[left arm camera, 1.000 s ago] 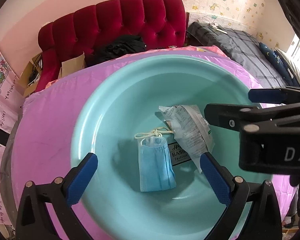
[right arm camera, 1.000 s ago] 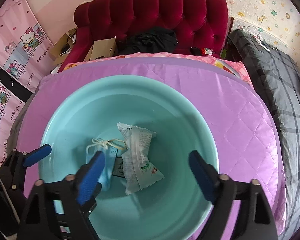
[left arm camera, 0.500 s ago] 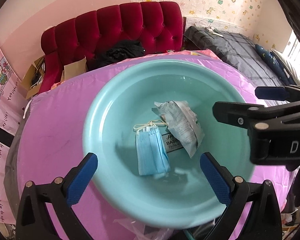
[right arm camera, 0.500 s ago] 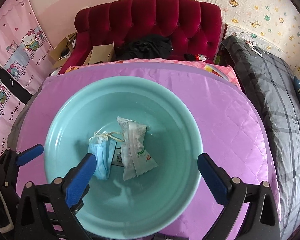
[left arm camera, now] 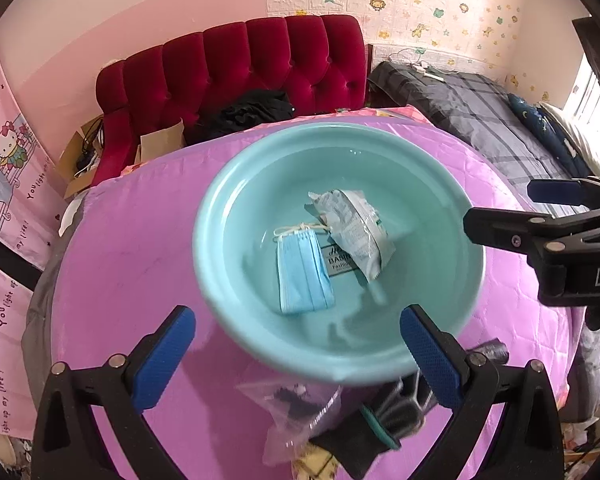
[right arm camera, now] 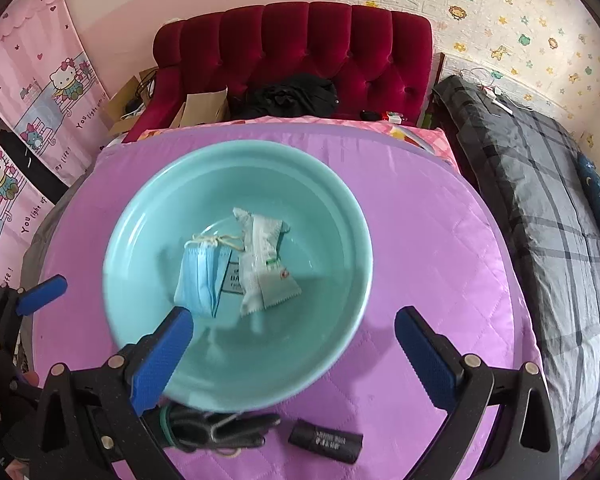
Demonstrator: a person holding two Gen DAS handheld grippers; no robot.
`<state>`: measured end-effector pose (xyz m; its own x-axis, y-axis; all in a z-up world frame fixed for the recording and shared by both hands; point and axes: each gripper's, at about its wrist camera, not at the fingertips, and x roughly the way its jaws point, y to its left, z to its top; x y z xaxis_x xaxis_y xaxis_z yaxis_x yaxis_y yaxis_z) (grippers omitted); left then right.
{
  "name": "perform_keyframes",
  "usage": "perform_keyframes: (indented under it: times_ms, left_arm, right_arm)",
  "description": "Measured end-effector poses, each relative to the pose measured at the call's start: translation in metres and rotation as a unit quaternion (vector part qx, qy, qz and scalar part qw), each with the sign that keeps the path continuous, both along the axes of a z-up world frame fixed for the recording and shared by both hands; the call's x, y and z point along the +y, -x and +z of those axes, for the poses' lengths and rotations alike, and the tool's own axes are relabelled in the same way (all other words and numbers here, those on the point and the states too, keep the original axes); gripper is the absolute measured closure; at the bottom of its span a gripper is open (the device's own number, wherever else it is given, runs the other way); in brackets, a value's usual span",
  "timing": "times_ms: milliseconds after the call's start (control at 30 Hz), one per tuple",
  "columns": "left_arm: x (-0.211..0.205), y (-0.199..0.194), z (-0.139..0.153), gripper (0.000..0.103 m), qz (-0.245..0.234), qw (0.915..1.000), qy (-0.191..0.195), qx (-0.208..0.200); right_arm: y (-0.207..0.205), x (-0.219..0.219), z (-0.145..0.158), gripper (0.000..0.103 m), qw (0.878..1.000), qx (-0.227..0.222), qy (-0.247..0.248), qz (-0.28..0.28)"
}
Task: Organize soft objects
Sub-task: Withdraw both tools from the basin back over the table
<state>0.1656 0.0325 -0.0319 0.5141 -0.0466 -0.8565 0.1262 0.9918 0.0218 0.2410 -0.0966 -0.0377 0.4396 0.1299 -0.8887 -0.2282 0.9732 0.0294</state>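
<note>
A teal basin sits on a purple quilted table. Inside lie a folded blue face mask and a white wrapped packet. My left gripper is open and empty, above the basin's near rim. My right gripper is open and empty, also over the near rim; it shows from the side in the left wrist view. Near the front edge lie a clear plastic bag, dark gloves with a teal cuff and a small black pouch.
A red tufted sofa with black clothing stands behind the table. A bed with a grey plaid cover is on the right. Pink cartoon hangings are on the left. Cardboard boxes sit by the sofa.
Both grippers have pulled back and up from the basin. The basin looks smaller, and the bag, gloves and pouch at the table's front edge have come into view.
</note>
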Motion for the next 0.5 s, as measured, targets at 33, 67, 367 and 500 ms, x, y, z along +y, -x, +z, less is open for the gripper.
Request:
perform_keyframes:
  times_ms: [33, 67, 367, 500]
  left_arm:
    - [-0.001, 0.005, 0.001, 0.0, 0.0, 1.0, -0.002, -0.004]
    - [-0.001, 0.008, 0.002, 0.0, 0.0, 1.0, -0.005, -0.006]
    - [-0.001, 0.043, 0.008, 0.0, 0.005, 0.9999, 0.005, -0.012]
    - [-0.001, 0.057, 0.015, 0.0, 0.007, 0.9997, 0.011, -0.018]
  right_arm:
    - [0.004, -0.001, 0.001, 0.0, 1.0, -0.002, 0.0, -0.001]
    - [0.008, -0.003, 0.001, 0.0, 1.0, -0.003, 0.001, 0.0]
    - [0.043, -0.01, 0.007, 0.0, 1.0, -0.004, 0.0, 0.005]
    - [0.058, -0.011, 0.008, 0.0, 1.0, -0.006, 0.003, 0.008]
